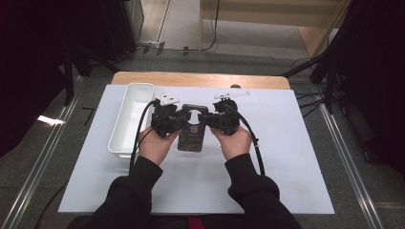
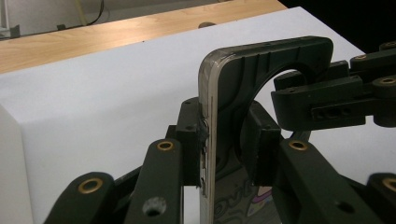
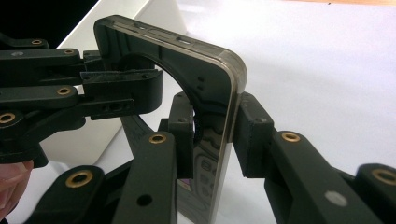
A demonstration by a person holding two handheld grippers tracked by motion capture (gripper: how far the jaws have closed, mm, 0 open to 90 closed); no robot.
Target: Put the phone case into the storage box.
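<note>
Spanning both tongs (image 1: 177, 118) (image 1: 210, 119), clamped phone (image 1: 192, 138) between.

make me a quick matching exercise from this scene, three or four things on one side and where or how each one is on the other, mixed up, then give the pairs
Things:
1. phone
2. white bin
3. left gripper
4. wooden table edge

Places or states:
A. bare strip beyond the far side of the white sheet
B. clamped on one long edge of the phone
C. held between both grippers over the middle of the sheet
D. stands at the left side of the sheet, long and narrow

Pairs: 1-C, 2-D, 3-B, 4-A
</note>
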